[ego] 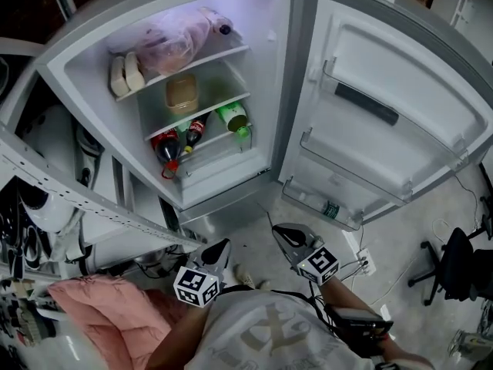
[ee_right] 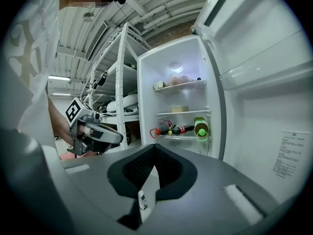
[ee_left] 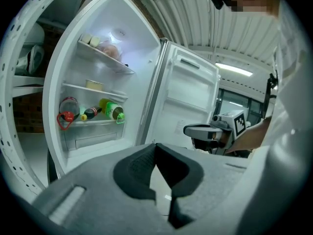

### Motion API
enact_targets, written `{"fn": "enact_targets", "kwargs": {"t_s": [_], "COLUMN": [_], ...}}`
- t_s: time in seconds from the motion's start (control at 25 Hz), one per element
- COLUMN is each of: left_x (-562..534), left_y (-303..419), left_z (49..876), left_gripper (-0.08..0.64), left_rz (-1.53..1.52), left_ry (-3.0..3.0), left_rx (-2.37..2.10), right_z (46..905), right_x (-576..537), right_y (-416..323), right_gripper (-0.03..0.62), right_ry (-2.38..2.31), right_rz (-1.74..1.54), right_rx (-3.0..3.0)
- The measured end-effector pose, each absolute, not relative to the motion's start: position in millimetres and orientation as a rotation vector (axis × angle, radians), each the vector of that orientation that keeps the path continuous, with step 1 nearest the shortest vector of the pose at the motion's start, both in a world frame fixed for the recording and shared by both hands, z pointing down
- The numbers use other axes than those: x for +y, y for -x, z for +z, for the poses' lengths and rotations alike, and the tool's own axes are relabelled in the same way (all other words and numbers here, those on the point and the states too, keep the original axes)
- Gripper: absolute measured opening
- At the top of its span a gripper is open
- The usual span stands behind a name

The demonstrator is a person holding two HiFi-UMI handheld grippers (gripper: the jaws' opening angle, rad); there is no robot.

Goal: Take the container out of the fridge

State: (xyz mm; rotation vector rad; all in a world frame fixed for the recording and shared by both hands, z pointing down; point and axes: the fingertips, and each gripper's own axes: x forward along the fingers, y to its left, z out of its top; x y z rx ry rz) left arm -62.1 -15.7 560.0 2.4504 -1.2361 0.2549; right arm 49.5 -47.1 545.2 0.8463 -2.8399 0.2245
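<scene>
Nearest: left gripper [ee_left: 155, 146] and right gripper [ee_right: 154, 147], each with jaws closed tip to tip on nothing, held side by side and apart, low before the open fridge [ego: 83, 75] and pointing toward it; pink cloth [ego: 108, 311] at the person's left. Beyond: fridge door [ego: 400, 114] swung wide to the right. Farthest, inside the fridge: bottles [ego: 181, 137] lying on the lower shelf, the tan container [ego: 182, 92] alone on the middle shelf, well apart from both grippers, and a pink bag [ego: 173, 41] on the top shelf.
</scene>
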Motion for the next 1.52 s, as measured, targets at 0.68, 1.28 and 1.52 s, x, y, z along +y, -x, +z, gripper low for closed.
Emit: {"fn": "enact_targets", "kwargs": {"t_s": [0.68, 1.28, 1.52], "left_x": [-100, -218, -264], "left_y": [109, 133, 140], "left_z": [526, 475, 460], "left_gripper": [0.0, 0.0, 0.0], "left_rz": [0.27, 0.418, 0.542], "left_ry": [-2.575, -2.67, -2.68], "left_rx": [-1.242, -1.417, -1.516], "right_z": [531, 520, 516], "right_x": [-125, -206, -232], "right_y": [16, 73, 83], "right_gripper": [0.008, 0.008, 0.008], "right_ry": [-0.89, -0.748, -0.717], "right_rz": [0.178, 0.11, 0.126], "right_rx": [-2.831, -2.879, -2.903]}}
